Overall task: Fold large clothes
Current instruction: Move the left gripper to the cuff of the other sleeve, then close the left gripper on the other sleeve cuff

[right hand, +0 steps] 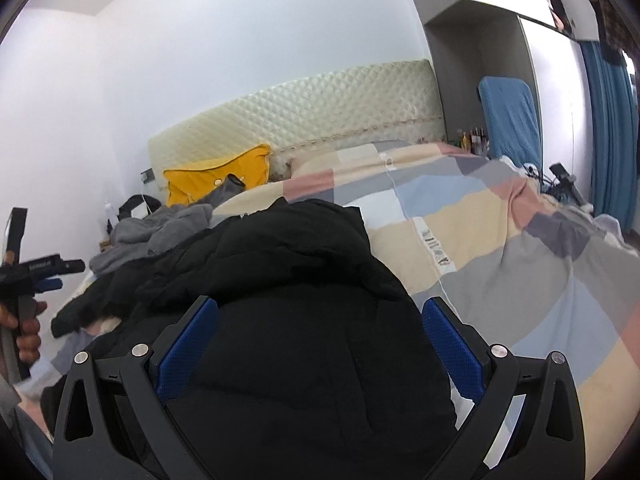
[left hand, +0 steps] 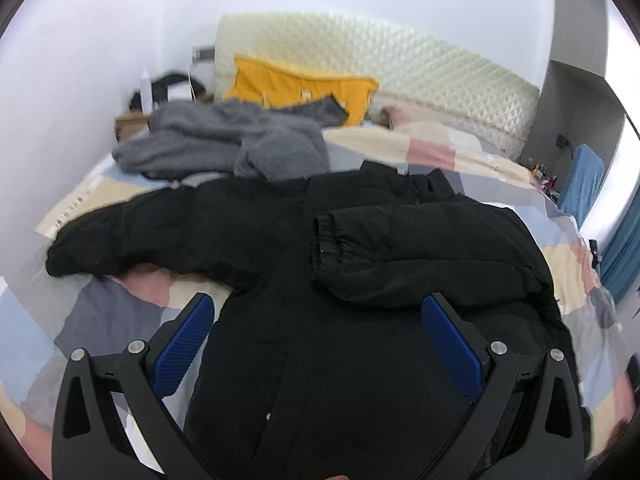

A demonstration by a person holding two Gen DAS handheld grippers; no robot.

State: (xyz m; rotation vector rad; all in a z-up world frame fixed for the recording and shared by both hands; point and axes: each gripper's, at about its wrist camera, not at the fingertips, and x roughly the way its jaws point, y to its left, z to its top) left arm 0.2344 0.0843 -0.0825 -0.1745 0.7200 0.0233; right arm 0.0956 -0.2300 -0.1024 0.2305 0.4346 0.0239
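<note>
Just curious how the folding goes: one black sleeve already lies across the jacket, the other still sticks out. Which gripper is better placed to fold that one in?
Probably the left gripper: the spread sleeve lies on its side, open jaws facing it.

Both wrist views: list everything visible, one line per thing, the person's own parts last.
Black padded jacket: 1, black, spread on the bed, one sleeve folded across its front, the other stretched out sideways.
Grey fleece garment: 1, grey, heaped beyond the jacket.
Yellow pillow: 1, yellow, against the headboard.
Patchwork duvet: 1, pink, beige, grey, blue blocks, covering the bed.
Quilted headboard: 1, cream, at the wall.
Blue curtain: 1, blue, far right.
Left gripper: 1, black with blue pads, open above the jacket.
Right gripper: 1, same, open above the jacket.
Hand: 1, holding the left gripper's handle.
</note>
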